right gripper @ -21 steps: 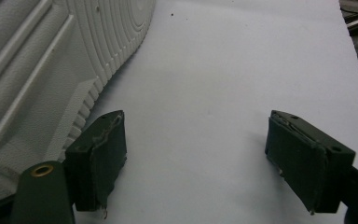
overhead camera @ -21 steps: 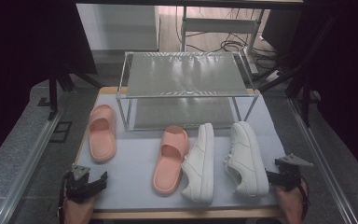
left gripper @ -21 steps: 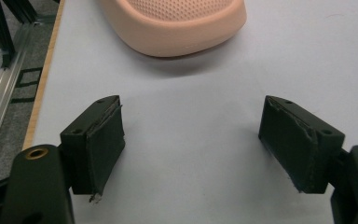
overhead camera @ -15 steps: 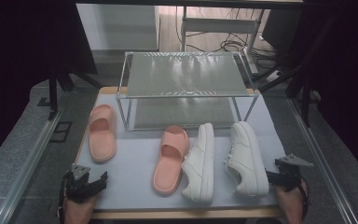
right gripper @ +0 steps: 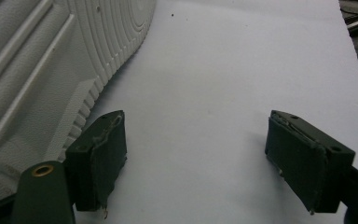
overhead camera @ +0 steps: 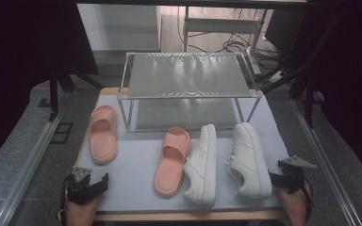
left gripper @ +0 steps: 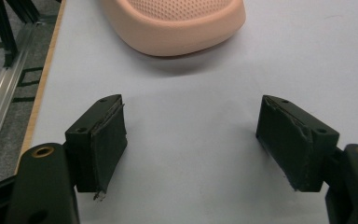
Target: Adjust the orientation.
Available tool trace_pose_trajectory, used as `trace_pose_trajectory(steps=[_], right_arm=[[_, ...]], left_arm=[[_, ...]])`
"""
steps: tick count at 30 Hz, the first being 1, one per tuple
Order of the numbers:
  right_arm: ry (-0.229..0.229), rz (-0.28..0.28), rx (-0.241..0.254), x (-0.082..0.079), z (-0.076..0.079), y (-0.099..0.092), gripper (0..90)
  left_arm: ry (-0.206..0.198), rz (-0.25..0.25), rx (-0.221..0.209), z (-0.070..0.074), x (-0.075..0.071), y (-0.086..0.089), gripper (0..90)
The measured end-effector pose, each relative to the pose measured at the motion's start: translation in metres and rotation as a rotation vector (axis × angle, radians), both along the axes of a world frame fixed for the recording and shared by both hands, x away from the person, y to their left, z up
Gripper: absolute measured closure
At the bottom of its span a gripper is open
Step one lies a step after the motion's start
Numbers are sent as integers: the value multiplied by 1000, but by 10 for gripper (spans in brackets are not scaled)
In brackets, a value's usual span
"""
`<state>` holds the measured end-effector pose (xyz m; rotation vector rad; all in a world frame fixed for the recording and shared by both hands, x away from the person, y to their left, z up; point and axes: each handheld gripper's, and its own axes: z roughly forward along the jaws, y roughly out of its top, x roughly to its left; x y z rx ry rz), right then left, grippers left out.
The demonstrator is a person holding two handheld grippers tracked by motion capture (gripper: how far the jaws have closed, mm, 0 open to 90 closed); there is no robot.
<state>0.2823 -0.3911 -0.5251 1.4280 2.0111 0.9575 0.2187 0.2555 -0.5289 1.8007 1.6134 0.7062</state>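
Shoes lie on the pale grey counter [overhead camera: 136, 165] — two peach-pink foam slides [overhead camera: 102, 133] [overhead camera: 172, 159] and two white leather sneakers [overhead camera: 202, 165] [overhead camera: 249, 159] — before an empty glass-shelved metal rack [overhead camera: 187, 74]. Since a moment ago nothing has shifted; both tools idle at the near edge. The left hand-held gripper [left gripper: 191, 135] and right hand-held gripper [right gripper: 196, 156] are spread wide, empty — likely nothing begun.
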Motion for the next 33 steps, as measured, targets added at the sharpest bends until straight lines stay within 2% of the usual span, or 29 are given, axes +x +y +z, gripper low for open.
trace_pose_trajectory(steps=[6, 14, 18, 19, 25, 28, 31, 33], right_arm=[[0, 0, 0, 0, 0, 0, 207], [0, 0, 0, 0, 0, 0, 207], [0, 0, 0, 0, 0, 0, 207], [0, 0, 0, 0, 0, 0, 207], [0, 0, 0, 0, 0, 0, 207], [0, 0, 0, 0, 0, 0, 207], [0, 0, 0, 0, 0, 0, 207], [0, 0, 0, 0, 0, 0, 207]], left_arm=[[5, -4, 2, 1, 1, 0, 240], [20, -41, -4, 3, 2, 3, 272], [44, -62, -36, 7, 3, 4, 288], [39, -71, -50, 11, 4, 3, 288], [3, -91, -53, 27, 8, 3, 288], [-2, -102, -48, 30, 12, 3, 288], [-7, -126, -75, 32, 22, 3, 288], [-5, -131, -73, 33, 26, 3, 288]])
